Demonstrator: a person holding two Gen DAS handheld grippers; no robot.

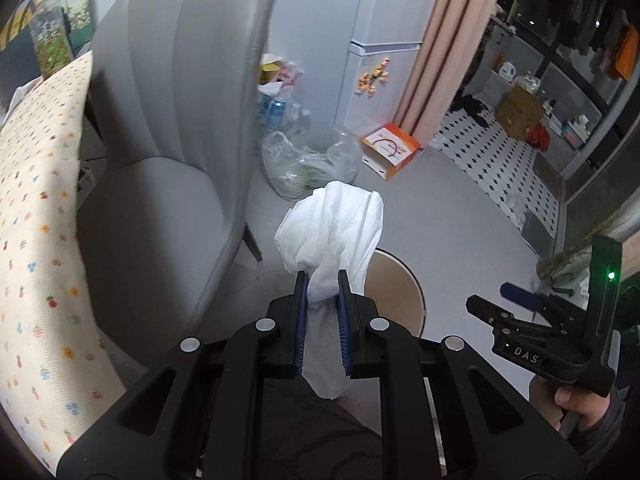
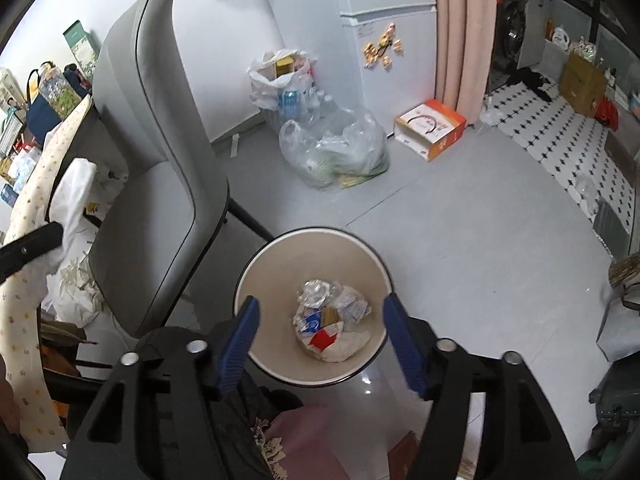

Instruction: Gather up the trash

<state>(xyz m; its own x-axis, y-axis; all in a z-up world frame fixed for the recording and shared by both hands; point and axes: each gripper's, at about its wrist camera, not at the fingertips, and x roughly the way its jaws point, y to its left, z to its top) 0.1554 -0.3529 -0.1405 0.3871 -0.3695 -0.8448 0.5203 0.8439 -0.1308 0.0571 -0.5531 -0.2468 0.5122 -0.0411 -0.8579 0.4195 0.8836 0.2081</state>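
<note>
My left gripper [image 1: 323, 276] is shut on a crumpled white tissue [image 1: 336, 220], which bulges out above the blue pads and hangs down behind them. Just past it stands a round beige trash bin [image 1: 400, 284], partly hidden by the tissue. In the right wrist view my right gripper [image 2: 320, 304] stands open right above the bin [image 2: 256, 264], nothing between its fingers. Crumpled wrappers and paper [image 2: 332, 320] lie on the bin's bottom. The tissue [image 2: 76, 188] also shows at far left in this view. The right gripper [image 1: 494, 298] appears at the left view's right edge.
A grey chair [image 2: 160, 140] stands left of the bin, beside a table with a patterned cloth [image 1: 36, 200]. Paper scraps [image 2: 76, 284] lie under it. Farther back are a clear plastic bag [image 2: 336, 152], a white bag with cans [image 2: 284, 76], an orange box [image 2: 430, 126] and a fridge [image 2: 384, 20].
</note>
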